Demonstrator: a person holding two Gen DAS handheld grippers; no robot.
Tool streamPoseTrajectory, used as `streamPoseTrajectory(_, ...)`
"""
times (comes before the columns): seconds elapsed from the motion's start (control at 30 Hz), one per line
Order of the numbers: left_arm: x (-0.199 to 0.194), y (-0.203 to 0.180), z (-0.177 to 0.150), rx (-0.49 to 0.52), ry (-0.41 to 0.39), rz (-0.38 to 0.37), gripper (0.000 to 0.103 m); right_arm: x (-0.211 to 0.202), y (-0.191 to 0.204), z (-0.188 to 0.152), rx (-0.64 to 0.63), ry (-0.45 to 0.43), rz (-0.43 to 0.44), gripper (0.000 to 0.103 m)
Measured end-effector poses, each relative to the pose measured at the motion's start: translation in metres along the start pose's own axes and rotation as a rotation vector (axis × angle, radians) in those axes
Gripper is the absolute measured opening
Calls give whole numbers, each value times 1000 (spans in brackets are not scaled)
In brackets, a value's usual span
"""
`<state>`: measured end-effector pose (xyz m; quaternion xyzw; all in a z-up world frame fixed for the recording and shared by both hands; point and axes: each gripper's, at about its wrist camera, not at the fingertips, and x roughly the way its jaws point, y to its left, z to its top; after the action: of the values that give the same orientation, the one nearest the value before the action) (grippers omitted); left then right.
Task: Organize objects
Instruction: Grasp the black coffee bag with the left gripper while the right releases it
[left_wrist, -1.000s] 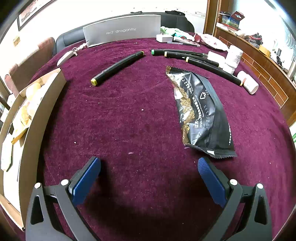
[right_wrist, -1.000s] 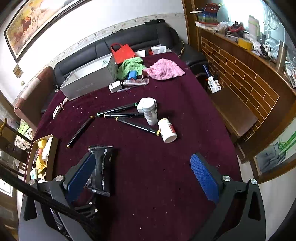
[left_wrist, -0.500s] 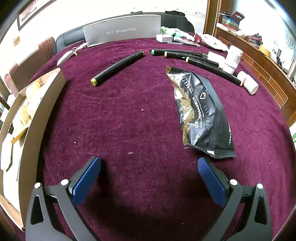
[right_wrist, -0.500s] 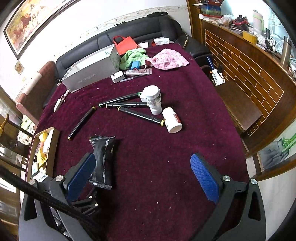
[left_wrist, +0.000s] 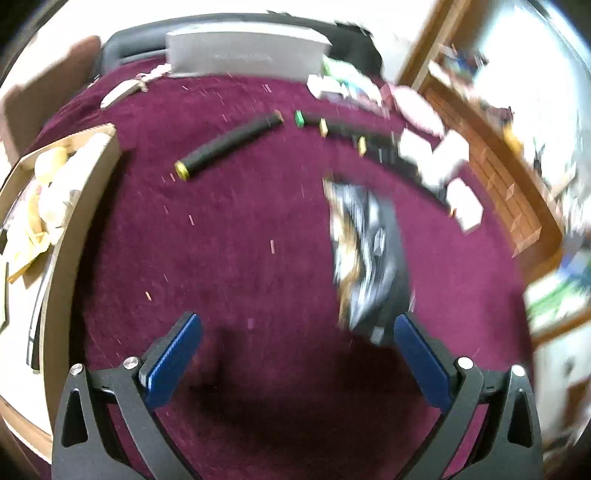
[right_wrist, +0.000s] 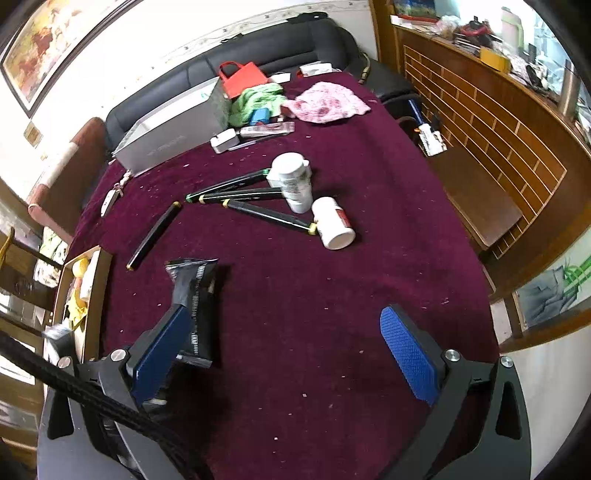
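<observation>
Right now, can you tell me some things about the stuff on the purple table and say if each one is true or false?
1. Both grippers are empty and open. True: the left gripper and the right gripper have their jaws wide apart with nothing between them.
2. One white bottle lies on its side. True.
3. The black packet sits inside the cardboard box. False: it lies flat on the table, beside the box.
4. All four black pens lie bunched together. False: one pen lies apart from the other three.
5. The pink cloth covers the bottles. False: it lies at the far end of the table, apart from them.
</observation>
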<state>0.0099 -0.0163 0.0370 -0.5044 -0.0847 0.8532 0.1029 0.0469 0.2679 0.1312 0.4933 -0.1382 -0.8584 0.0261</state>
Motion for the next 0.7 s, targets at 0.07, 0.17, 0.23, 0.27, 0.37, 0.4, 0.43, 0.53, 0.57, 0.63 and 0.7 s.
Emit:
streamPoseTrajectory(0.07,-6,5,17,-94,-24,-54,101,3,-7,-2,22,11,-1,103)
streamPoseTrajectory(0.17,2,0,37,-133,-2,-93,101,3,-17,-5,46,21,-6,103)
streamPoseTrajectory(0.23,15,-16,44,-89,22,-55,101,2,-25,-6,60,21,-14,103)
streamPoseTrajectory(0.27,23,-24,48,-67,32,-31,101,1,-29,-7,68,20,-19,103)
streamPoseTrajectory(0.37,47,-43,55,2,58,38,101,-1,-40,-8,86,18,-35,103)
streamPoseTrajectory(0.4,55,-49,55,26,72,62,101,-1,-42,-8,90,20,-38,103)
streamPoseTrajectory(0.43,62,-56,55,51,85,79,101,-1,-46,-8,97,22,-43,103)
streamPoseTrajectory(0.53,82,-72,46,149,119,152,100,-1,-53,-8,107,26,-52,103)
streamPoseTrajectory(0.57,87,-75,41,170,136,164,97,-1,-54,-8,108,28,-53,103)
streamPoseTrajectory(0.63,89,-84,35,238,118,182,79,0,-56,-7,104,29,-58,103)
streamPoseTrajectory(0.7,83,-88,34,267,113,152,49,1,-56,-4,92,29,-63,103)
